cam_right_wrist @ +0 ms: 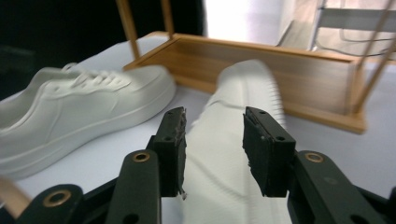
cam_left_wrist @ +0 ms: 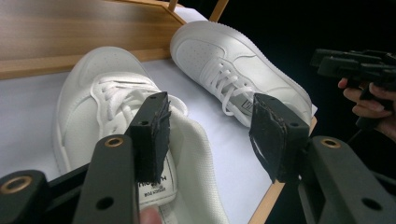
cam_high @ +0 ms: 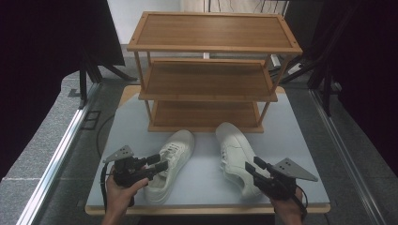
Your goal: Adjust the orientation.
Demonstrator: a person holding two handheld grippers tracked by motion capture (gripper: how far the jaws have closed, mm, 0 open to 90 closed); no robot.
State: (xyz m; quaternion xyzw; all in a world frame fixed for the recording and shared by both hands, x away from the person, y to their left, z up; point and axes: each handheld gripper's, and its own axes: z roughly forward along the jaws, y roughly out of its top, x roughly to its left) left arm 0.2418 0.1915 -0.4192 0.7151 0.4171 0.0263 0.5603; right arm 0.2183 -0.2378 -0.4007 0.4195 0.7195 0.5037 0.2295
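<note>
Two white lace-up sneakers lie on the pale table in front of a wooden shoe rack (cam_high: 206,79), toes toward it. My left gripper (cam_high: 157,162) is open at the heel end of the left shoe (cam_high: 174,152). In the left gripper view, one jaw of the left gripper (cam_left_wrist: 211,102) sits inside the left shoe (cam_left_wrist: 93,79) over the tongue and the other stands outside, off the side wall. My right gripper (cam_high: 253,164) is at the heel of the right shoe (cam_high: 233,145). In the blurred right gripper view, the right gripper (cam_right_wrist: 215,114) has that right shoe's (cam_right_wrist: 247,88) heel between its jaws, and no squeeze shows.
The rack has three bare wooden shelves, and its lowest shelf (cam_right_wrist: 280,65) rests on the table (cam_high: 291,136) just past the shoe toes. Both shoes lie near the table's front edge. Dark stands and a metal floor rail (cam_high: 56,154) flank the table.
</note>
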